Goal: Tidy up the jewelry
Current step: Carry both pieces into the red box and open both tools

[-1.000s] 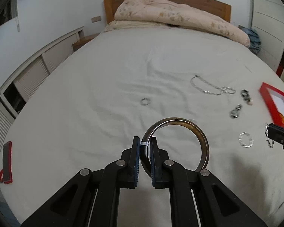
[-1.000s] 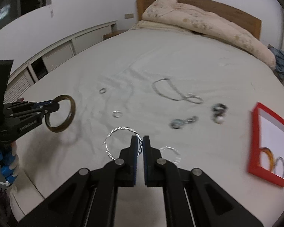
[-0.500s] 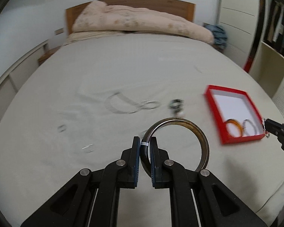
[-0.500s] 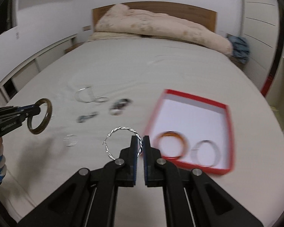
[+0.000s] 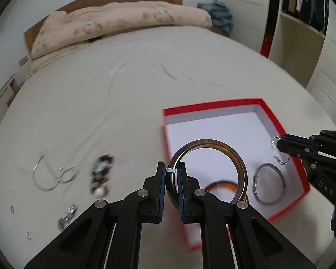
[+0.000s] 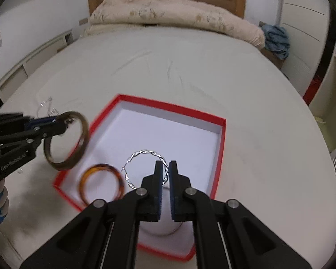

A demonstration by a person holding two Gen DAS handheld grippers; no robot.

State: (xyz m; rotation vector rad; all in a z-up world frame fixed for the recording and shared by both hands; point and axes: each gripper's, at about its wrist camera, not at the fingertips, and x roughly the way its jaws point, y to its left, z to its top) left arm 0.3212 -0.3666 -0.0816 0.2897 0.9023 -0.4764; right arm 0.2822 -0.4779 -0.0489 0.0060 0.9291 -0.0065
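My left gripper (image 5: 172,170) is shut on a dark brown bangle (image 5: 240,168) and holds it above the left edge of the red jewelry box (image 5: 212,106); the bangle also shows in the right wrist view (image 6: 84,139). My right gripper (image 6: 165,168) is shut on a thin twisted silver bracelet (image 6: 145,152) above the box (image 6: 174,107). Inside the box lie an amber bangle (image 6: 100,182) and a silver bangle (image 5: 268,183). The right gripper shows at the box's right side in the left wrist view (image 5: 280,144).
Loose jewelry lies on the white bed sheet left of the box: a silver chain (image 5: 51,177), a beaded piece (image 5: 100,174), a small charm (image 5: 67,216), tiny rings (image 5: 28,235). A rolled duvet (image 6: 168,15) lies at the headboard. Shelving stands to the right (image 5: 302,33).
Both grippers have moved right with their bangles, from over the loose jewelry to above the red box. Both remain shut.
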